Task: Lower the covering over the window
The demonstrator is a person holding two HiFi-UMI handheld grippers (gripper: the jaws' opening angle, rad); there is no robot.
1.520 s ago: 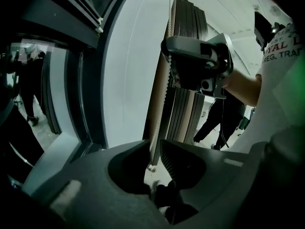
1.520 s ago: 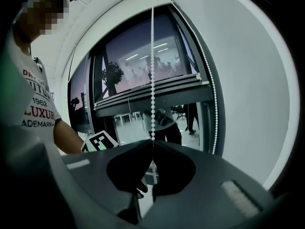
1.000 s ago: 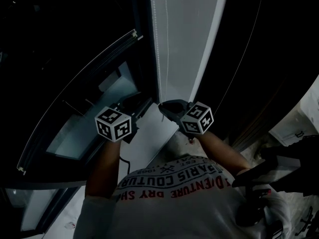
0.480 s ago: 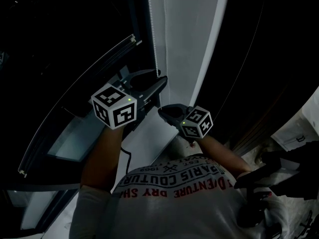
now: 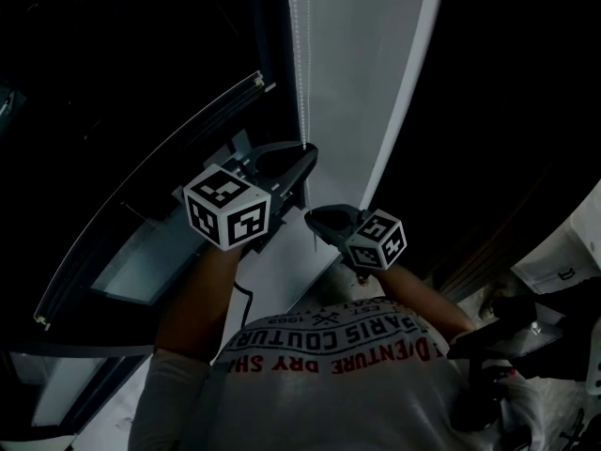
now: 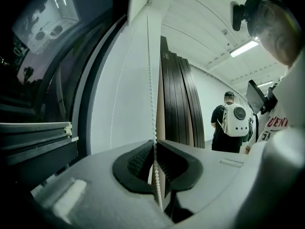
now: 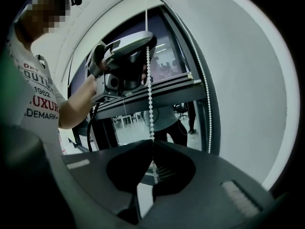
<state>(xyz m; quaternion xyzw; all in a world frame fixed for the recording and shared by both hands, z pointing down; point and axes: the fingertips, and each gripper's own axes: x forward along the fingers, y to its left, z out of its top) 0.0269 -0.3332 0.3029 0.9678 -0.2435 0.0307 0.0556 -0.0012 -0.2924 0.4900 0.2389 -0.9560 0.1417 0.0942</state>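
Left gripper (image 6: 155,147) has just been closing its jaws on the bead chain (image 6: 151,80), now pinched between them, at the right edge of the dark window (image 5: 141,242). Beside it hangs the white roller blind (image 5: 366,83); how far down it reaches I cannot tell. My right gripper (image 7: 152,144), lower down, is clamped on the same strand. I judge the stacked grips a hand-over-hand haul: one holds the chain taut while the other takes fresh purchase to draw the blind down.

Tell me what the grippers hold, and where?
Both pinch the bead chain: left gripper, jaws just closing on it, higher up; right gripper lower down.
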